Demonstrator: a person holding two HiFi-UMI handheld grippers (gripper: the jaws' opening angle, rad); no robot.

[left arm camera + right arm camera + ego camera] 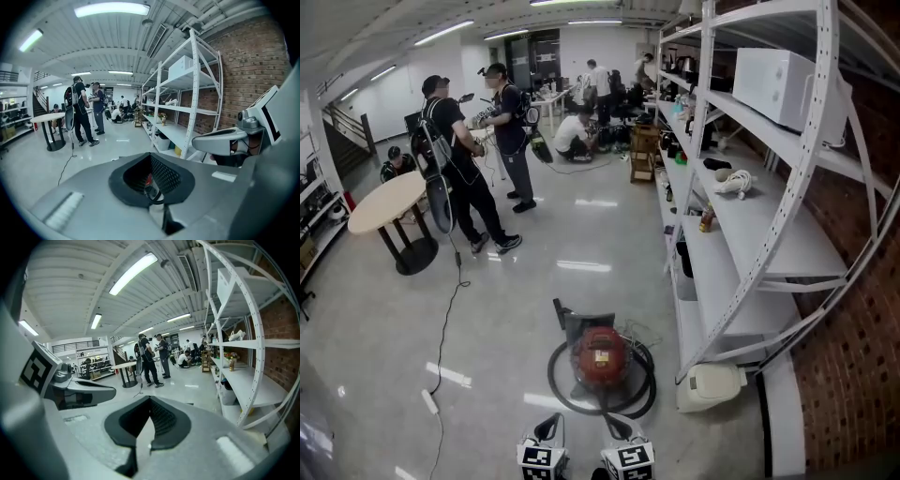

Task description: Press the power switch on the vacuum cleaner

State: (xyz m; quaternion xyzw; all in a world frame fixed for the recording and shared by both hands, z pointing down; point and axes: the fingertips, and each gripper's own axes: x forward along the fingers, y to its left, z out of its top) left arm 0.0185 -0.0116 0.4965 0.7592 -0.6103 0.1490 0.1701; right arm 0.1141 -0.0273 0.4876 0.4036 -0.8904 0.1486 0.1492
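Glossy grey floor (pixel 581 234), white shelving (pixel 741 225) along a brick wall (pixel 853 347), round table (pixel 389 202).

Glossy plastic vacuum cleaner (pixel 601 357) on a shiny, polished floor (pixel 581 253).

**Inspector A:** Item under review?

**Inspector B:** Round red canister vacuum cleaner (pixel 600 359), dark housing at the rear, pale label on top.

**Inspector A:** Position?

**Inspector B:** Upright on the glossy grey floor (pixel 516 309), black hose (pixel 555 380) looped in a ring around it, just beside the white metal shelving (pixel 722 281).

**Inspector A:** Power switch?

**Inspector B:** Too small to make out.
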